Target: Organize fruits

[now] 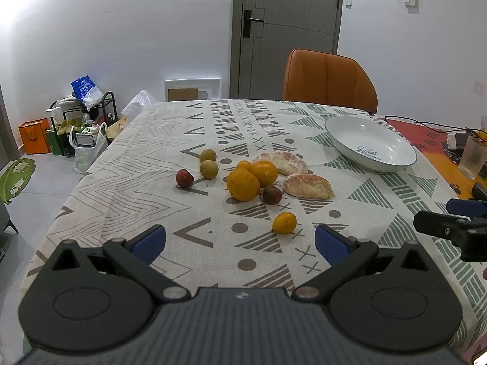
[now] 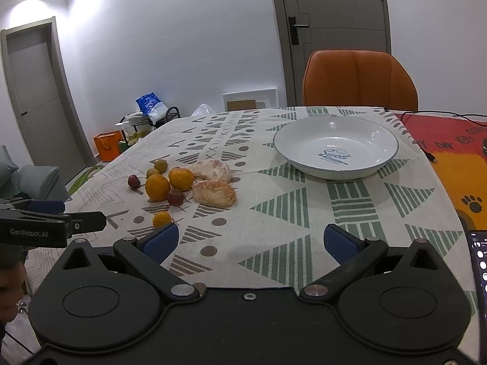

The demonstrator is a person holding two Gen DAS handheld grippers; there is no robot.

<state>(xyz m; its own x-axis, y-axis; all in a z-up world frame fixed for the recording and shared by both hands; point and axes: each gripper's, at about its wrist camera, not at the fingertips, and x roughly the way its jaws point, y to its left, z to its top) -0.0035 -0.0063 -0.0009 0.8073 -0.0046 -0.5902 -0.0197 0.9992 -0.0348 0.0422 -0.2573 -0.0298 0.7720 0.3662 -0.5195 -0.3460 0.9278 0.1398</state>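
A cluster of fruit lies mid-table: two oranges [image 1: 243,184], a small kumquat [image 1: 284,222] nearest me, two peeled pomelo pieces [image 1: 308,186], two brown longans [image 1: 208,168] and two dark red fruits [image 1: 184,178]. A white bowl [image 1: 341,146] marked "Sweet" stands empty to the right, also seen as the bowl [image 2: 286,149] in the right wrist view. My left gripper [image 1: 240,241] is open, short of the kumquat. My right gripper [image 2: 249,240] is open over bare cloth, with the kumquat [image 2: 162,219] just past its left fingertip.
An orange chair [image 1: 328,79] stands at the table's far edge. A glass [image 1: 472,157], cables and a charger lie on the red mat at right. A phone [image 2: 479,289] sits at the right edge. Bags and a rack [image 1: 82,121] crowd the floor at left.
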